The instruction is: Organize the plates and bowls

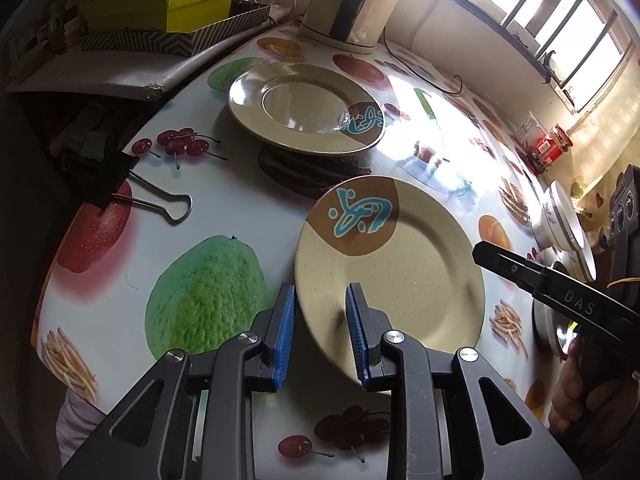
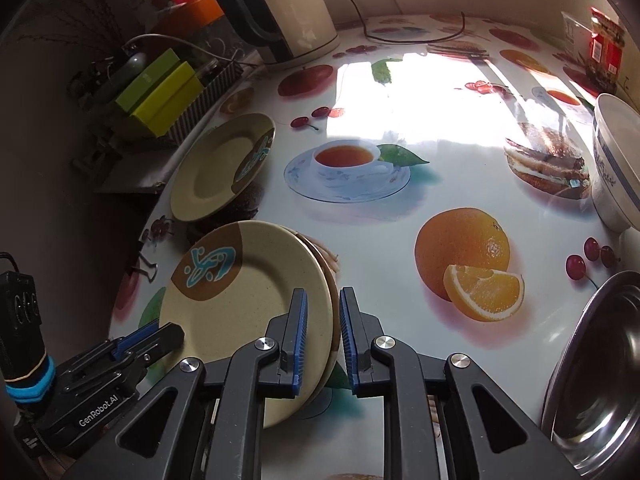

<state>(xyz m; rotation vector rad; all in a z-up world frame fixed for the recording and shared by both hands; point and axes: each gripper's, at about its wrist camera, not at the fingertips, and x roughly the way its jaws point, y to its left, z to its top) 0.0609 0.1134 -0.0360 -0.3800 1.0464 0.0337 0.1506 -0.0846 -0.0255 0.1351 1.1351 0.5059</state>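
Note:
A stack of beige plates with a brown patch and blue mark (image 1: 390, 264) (image 2: 244, 304) lies on the fruit-print table. My left gripper (image 1: 320, 336) is open, its blue pads straddling the stack's near-left rim. My right gripper (image 2: 323, 338) has its pads close around the stack's right rim; it also shows in the left wrist view (image 1: 480, 250). Another beige plate (image 1: 306, 110) (image 2: 224, 166) lies apart, farther back. White bowls with a blue band (image 1: 560, 220) (image 2: 616, 160) stand at the right.
A steel bowl (image 2: 596, 360) sits at the near right. A kettle (image 2: 288, 8) stands at the back, with its cord. Green boxes (image 1: 164, 4) (image 2: 160, 92) sit at the left. A binder clip (image 1: 120, 184) lies at the table's left edge. Red jars (image 1: 554, 144) stand far right.

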